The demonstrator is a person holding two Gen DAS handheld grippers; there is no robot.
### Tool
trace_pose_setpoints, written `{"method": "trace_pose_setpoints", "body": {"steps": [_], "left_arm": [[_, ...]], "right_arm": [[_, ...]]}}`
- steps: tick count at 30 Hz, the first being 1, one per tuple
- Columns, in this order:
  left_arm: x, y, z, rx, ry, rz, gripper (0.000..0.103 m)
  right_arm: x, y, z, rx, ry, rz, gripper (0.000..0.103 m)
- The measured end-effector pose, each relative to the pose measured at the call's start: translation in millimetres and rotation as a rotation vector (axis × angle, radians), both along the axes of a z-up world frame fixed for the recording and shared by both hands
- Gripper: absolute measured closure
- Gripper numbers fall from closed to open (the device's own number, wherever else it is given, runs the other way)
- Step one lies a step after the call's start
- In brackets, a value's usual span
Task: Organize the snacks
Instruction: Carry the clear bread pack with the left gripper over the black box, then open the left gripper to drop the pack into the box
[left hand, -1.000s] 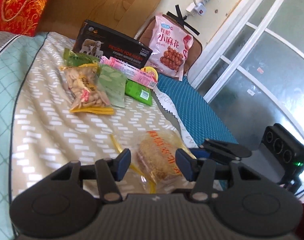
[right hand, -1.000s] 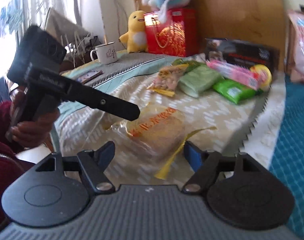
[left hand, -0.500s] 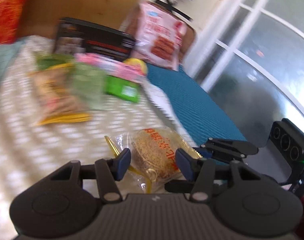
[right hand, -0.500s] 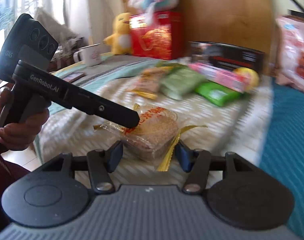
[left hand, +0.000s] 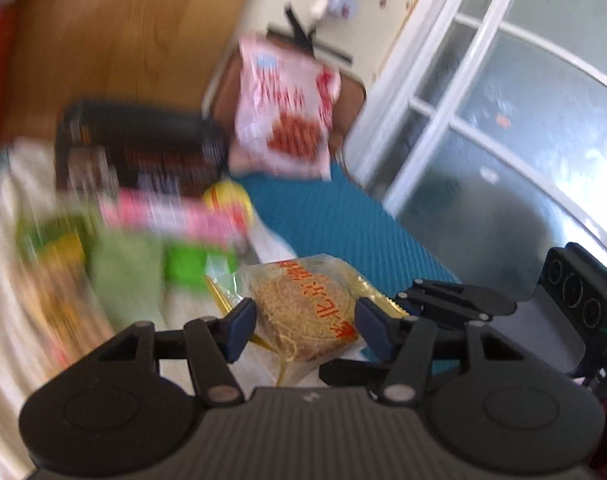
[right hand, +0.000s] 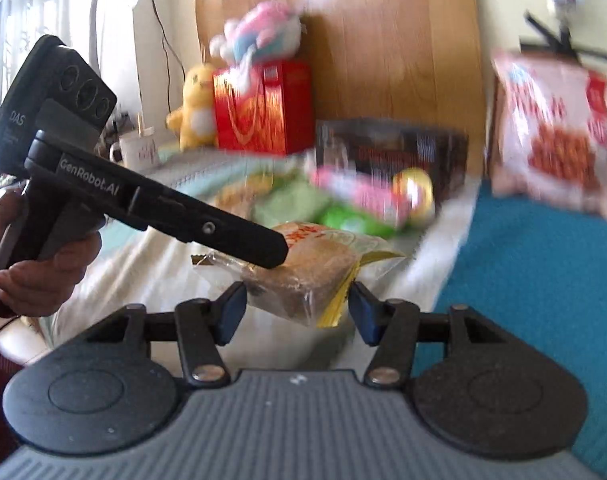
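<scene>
A clear packet with a brown noodle cake and orange print hangs in the air over the bed's edge. It lies between the blue pads of my left gripper, whose jaws are opening and stand a little off the wrapper. From the right, my other gripper's fingers reach onto the same packet. In the right wrist view, my right gripper presses both pads on the packet. My left gripper lies across the packet's top, held by a person's hand.
A blurred pile of snacks lies further up the bed: a black box, a pink carton, green packets, a pink-white bag leaning at the back. A teal mat lies right, glass doors beyond. A red gift bag and plush toys stand far left.
The packet has left the bed and risen with both grippers. My right jaws closed in onto it. My left jaws have widened slightly. The snack pile now looks nearer.
</scene>
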State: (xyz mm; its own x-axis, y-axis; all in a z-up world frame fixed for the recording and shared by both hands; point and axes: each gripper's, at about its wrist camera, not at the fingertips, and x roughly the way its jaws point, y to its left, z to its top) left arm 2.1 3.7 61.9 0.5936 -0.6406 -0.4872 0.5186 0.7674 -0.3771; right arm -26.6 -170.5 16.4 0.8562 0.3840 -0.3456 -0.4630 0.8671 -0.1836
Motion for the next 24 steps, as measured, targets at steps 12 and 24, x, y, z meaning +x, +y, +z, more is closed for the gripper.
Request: {"method": "trace_pose_setpoints", "body": {"steps": [12, 24], "left_arm": [[167.2, 13.7, 47.4, -0.003, -0.041, 0.199, 0.048], [214.4, 34.4, 14.1, -0.044, 0.009, 0.297, 0.046]], "right_arm": [[171.4, -10.0, 68.1, 0.098, -0.063, 0.0, 0.044], [204.0, -24.0, 55.6, 0.128, -0.07, -0.052, 0.03]]}}
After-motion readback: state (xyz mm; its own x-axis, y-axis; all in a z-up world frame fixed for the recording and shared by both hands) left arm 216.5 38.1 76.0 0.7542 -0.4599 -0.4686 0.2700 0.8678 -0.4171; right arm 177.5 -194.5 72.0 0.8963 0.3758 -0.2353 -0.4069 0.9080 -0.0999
